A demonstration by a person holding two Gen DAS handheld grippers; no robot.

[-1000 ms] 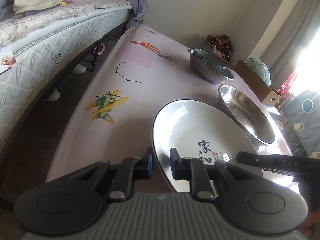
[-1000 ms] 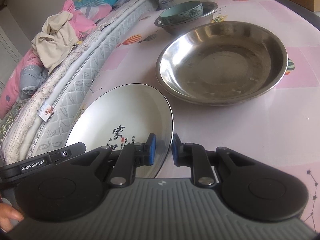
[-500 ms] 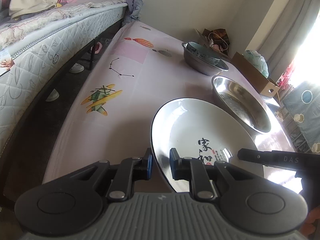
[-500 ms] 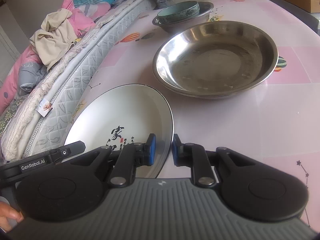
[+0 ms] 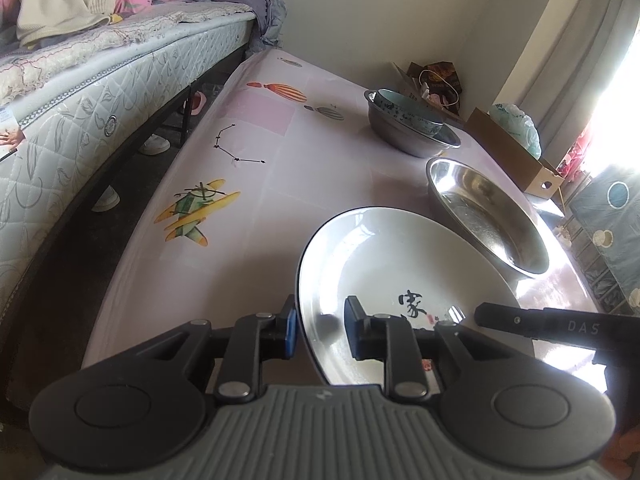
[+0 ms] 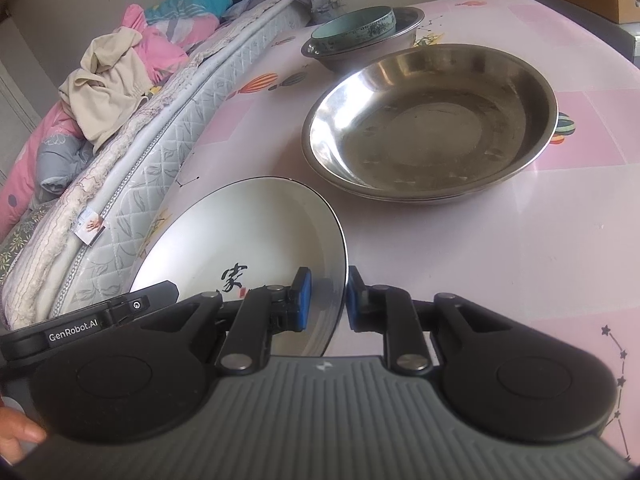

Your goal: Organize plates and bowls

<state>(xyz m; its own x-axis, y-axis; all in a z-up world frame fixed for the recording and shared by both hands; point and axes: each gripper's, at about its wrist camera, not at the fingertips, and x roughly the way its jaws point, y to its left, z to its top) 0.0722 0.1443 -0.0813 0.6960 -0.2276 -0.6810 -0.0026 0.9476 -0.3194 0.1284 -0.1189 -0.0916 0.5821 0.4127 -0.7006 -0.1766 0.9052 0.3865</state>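
A white plate [image 5: 400,248] with black characters lies low over the pink table [image 5: 260,168], its near rim between both grippers. My left gripper [image 5: 320,330] straddles the plate's left rim; its jaws are opening and the pads stand off the rim. My right gripper [image 6: 326,304] is on the right rim of the plate [image 6: 248,232], pads still against it as the jaws begin opening. Beyond it sits a wide steel basin [image 6: 432,128]. Farther back, a teal bowl [image 6: 352,28] rests inside a steel bowl [image 5: 412,136].
A mattress [image 5: 80,120] piled with clothes runs along the table's left side, with shoes on the floor beneath it. A cardboard box [image 5: 516,156] stands past the far right edge. A hand [image 6: 16,436] shows at the lower left of the right wrist view.
The left gripper's pads have spread apart around the plate's rim. The right gripper's pads look nearly the same. Both views have shifted only slightly.
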